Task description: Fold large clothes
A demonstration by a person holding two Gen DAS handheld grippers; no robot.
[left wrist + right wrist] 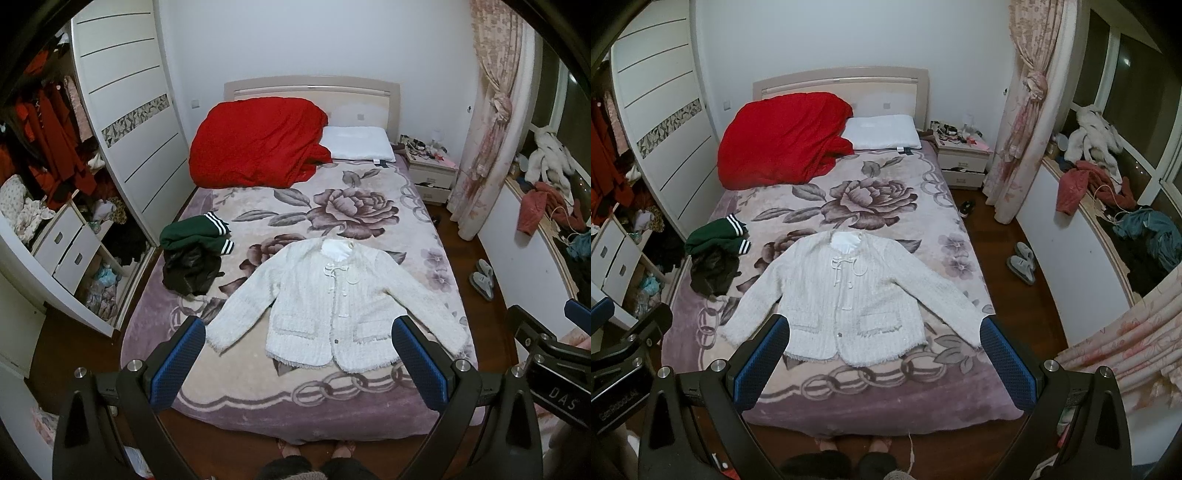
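A white fuzzy jacket [325,302] [842,295] lies flat and face up on the near half of the bed, sleeves spread out to both sides, collar toward the headboard. My left gripper [299,332] hovers well above the jacket's hem, open and holding nothing. My right gripper [884,330] also hangs high over the hem, open and holding nothing. In the left wrist view the right gripper [546,332] shows at the right edge; in the right wrist view the left gripper [624,332] shows at the left edge.
The bed [258,402] carries a floral blanket, a red duvet [255,144], a white pillow [356,142], and a green and black clothes pile [192,251] left of the jacket. An open wardrobe [55,206] stands left, slippers [1021,262] and a cluttered sill [1108,206] right. A person's feet [314,448] stand at the bed's foot.
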